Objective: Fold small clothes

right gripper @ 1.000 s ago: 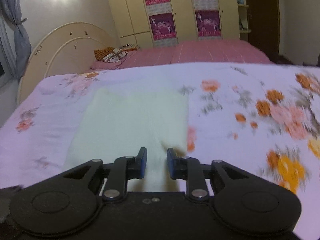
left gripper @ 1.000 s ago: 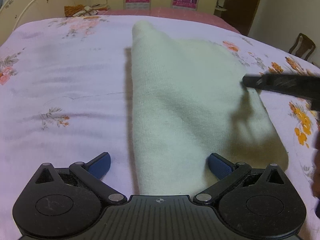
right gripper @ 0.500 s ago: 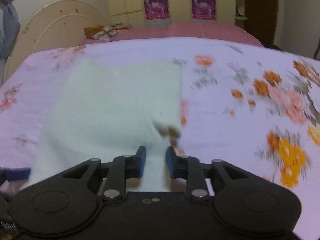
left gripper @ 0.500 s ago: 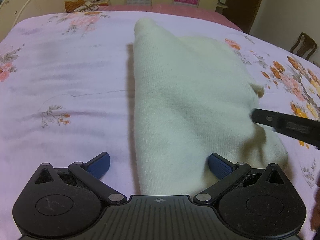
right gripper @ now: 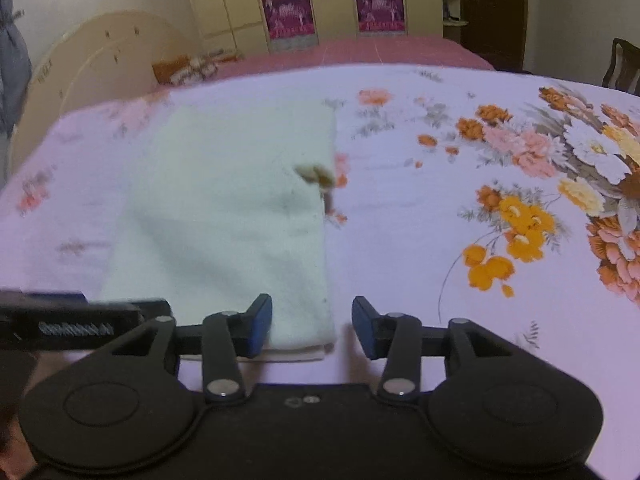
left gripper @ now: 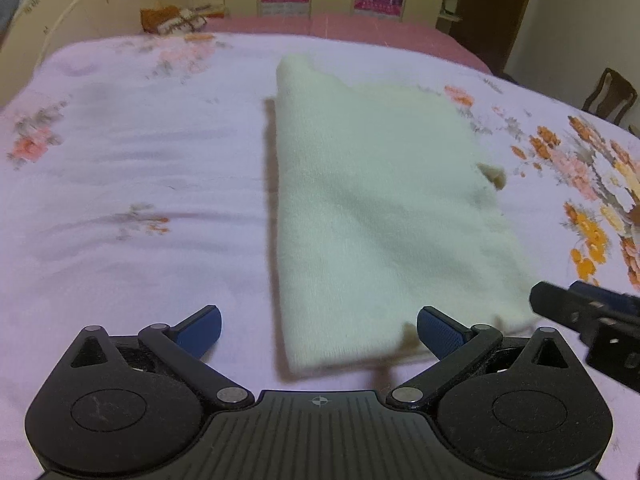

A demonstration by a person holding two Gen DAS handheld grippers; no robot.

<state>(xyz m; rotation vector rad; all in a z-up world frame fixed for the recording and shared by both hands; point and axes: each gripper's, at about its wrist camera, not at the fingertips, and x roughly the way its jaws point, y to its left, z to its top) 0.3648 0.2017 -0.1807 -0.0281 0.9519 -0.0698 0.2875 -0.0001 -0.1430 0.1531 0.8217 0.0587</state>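
Note:
A cream knitted garment (left gripper: 380, 208) lies folded flat on the floral bedsheet (left gripper: 132, 184); it also shows in the right wrist view (right gripper: 232, 216). A small brown tag (right gripper: 316, 174) sticks out at its right edge. My left gripper (left gripper: 318, 330) is open and empty, its jaws straddling the garment's near edge. My right gripper (right gripper: 312, 326) is open and empty at the garment's near right corner. The right gripper shows at the right edge of the left wrist view (left gripper: 588, 320).
The bed has a cream curved headboard (right gripper: 100, 64) at the left. A pink bed (left gripper: 340, 28) with a patterned pillow (left gripper: 176, 20) stands behind, then wardrobes with posters (right gripper: 288, 12). A wooden chair (left gripper: 608, 96) stands at the right.
My right gripper has opened and let go of the garment, after drawing back toward the near edge. The garment has settled flat. The left gripper stays open and has pulled back slightly.

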